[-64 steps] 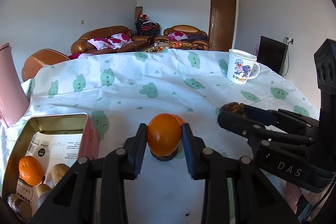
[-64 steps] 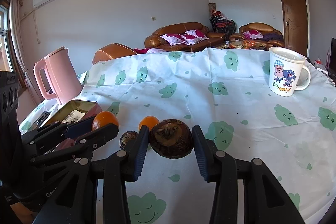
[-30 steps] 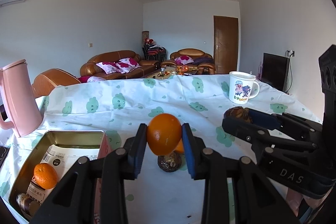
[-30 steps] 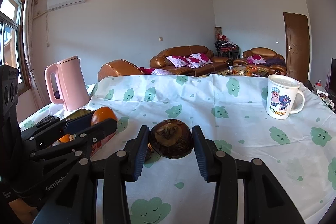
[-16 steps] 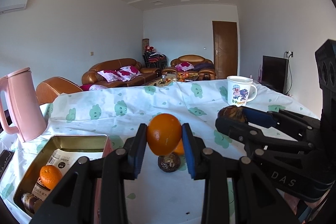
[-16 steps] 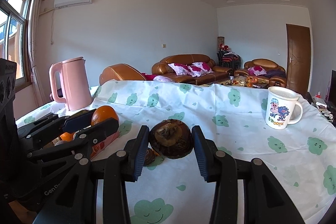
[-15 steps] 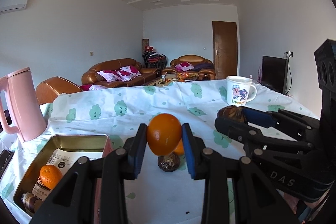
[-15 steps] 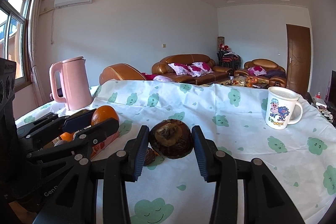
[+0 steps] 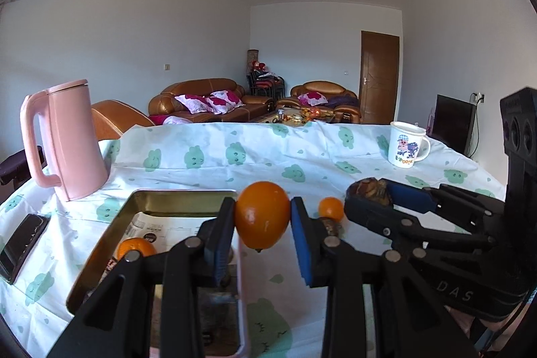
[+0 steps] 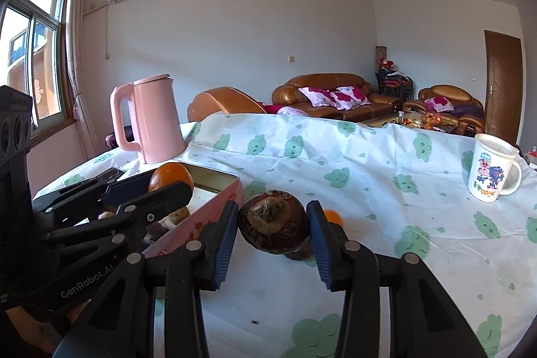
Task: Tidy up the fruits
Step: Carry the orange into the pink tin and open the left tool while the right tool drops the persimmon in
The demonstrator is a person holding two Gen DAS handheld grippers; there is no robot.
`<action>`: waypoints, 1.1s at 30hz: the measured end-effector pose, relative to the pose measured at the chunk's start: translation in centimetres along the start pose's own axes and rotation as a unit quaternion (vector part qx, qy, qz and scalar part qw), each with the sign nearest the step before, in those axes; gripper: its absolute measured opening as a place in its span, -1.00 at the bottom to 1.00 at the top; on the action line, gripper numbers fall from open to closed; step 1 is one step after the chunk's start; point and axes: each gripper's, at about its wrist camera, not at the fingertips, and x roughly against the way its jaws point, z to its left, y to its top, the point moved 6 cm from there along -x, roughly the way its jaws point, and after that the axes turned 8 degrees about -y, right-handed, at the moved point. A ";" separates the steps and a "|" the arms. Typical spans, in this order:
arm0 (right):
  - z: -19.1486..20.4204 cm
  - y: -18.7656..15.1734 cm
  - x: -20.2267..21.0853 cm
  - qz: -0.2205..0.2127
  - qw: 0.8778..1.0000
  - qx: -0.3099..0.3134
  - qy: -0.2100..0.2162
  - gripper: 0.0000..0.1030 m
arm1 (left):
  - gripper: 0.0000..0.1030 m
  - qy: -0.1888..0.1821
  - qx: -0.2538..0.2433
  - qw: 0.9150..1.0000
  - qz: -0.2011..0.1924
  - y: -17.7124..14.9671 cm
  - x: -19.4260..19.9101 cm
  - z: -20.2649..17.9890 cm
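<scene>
My left gripper [image 9: 262,225] is shut on an orange [image 9: 262,214] and holds it in the air at the right edge of the open tin box [image 9: 110,234]. An orange [image 9: 134,248] and other fruit lie in the box. My right gripper [image 10: 273,225] is shut on a dark brown fruit [image 10: 273,220], held above the table, right of the box [image 10: 214,190]. A small orange [image 9: 331,208] and a dark fruit [image 9: 330,227] lie on the tablecloth between the grippers. The left gripper [image 10: 167,187] with its orange [image 10: 171,176] shows in the right wrist view.
A pink kettle [image 9: 67,140] stands left behind the box. A white cartoon mug [image 9: 407,145] stands far right on the green-patterned cloth [image 9: 235,153]. A black phone [image 9: 20,242] lies at the left edge. Sofas [image 9: 201,99] stand beyond the table.
Both grippers have swung left with their fruits held. The left orange now hangs at the tin box's right edge, and the kettle has come further into view.
</scene>
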 end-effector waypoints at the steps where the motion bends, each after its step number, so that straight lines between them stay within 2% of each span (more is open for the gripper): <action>1: 0.9 0.3 -0.1 -0.001 1.000 0.004 0.009 -0.15 | -0.33 0.009 0.006 1.000 0.002 0.0 0.3 1.1; 7: 6.5 1.4 -0.9 0.001 0.998 0.035 0.057 -0.15 | -0.33 0.050 0.038 0.998 0.015 -0.5 2.1 6.7; 14: 11.9 0.7 -2.3 0.012 0.993 0.083 0.086 -0.14 | -0.33 0.056 0.079 0.995 0.029 -1.4 2.7 11.2; 17: 13.2 0.1 -3.1 0.023 0.991 0.091 0.095 -0.14 | -0.33 0.062 0.085 0.994 0.041 -2.1 2.6 12.0; 28: 15.5 -1.2 -5.0 0.060 0.984 0.123 0.110 -0.14 | -0.31 0.047 0.114 0.990 0.070 -3.7 1.6 13.5; 29: 15.7 -1.3 -5.2 0.066 0.984 0.126 0.110 -0.14 | -0.20 0.045 0.114 0.990 0.067 -3.6 1.8 13.4; 30: 15.9 -1.4 -5.5 0.073 0.982 0.129 0.115 -0.14 | 0.02 0.046 0.112 0.990 0.066 -3.5 1.9 13.3; 33: 16.0 -1.5 -5.1 0.072 0.981 0.131 0.121 -0.10 | 0.48 0.062 0.104 0.992 0.046 -2.8 2.9 13.4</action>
